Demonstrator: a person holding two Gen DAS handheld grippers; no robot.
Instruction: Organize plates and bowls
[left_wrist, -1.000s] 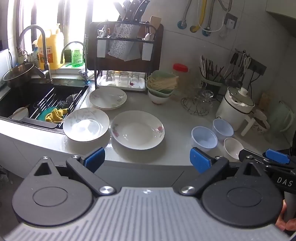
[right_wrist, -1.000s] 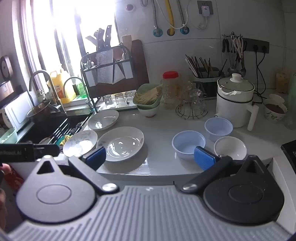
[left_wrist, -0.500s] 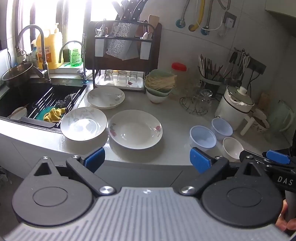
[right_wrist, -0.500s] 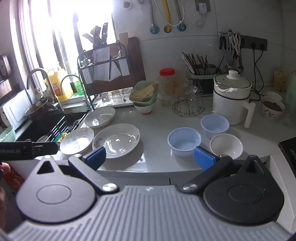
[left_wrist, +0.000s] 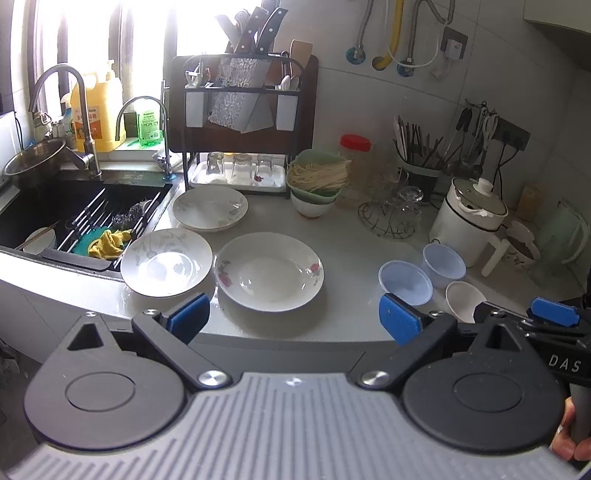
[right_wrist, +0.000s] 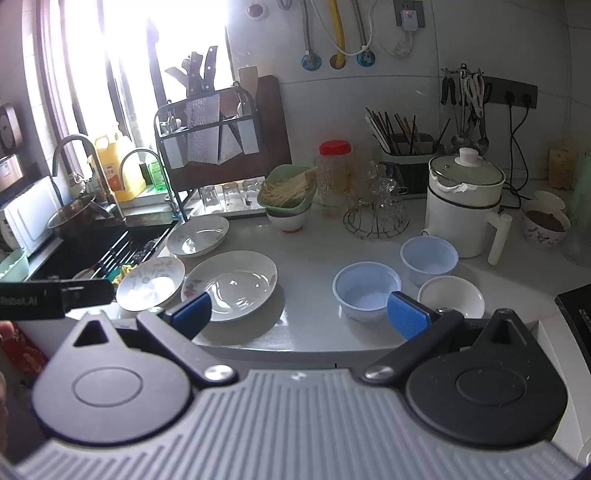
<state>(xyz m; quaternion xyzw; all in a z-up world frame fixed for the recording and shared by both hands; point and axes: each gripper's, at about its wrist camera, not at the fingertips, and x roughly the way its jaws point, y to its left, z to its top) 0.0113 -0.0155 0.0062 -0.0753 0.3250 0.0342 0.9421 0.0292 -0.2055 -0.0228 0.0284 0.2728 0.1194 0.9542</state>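
Both pairs of blue-padded fingers, on the left gripper (left_wrist: 291, 317) and the right gripper (right_wrist: 299, 314), are spread wide and empty, short of the white desk (left_wrist: 351, 258). Nothing is stacked yet: three white floral plates (left_wrist: 269, 271) lie left, three small bowls (right_wrist: 367, 290) right. A first plate rim should be approached next.

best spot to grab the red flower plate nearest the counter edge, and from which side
Take the red flower plate by its raised near rim, coming in low from the front counter edge. It lies flat and shallow, so only the rim gives the fingers something to close over. Its left rim sits close to the leaf-pattern plate, while the front and right are free. The open left gripper already faces it.
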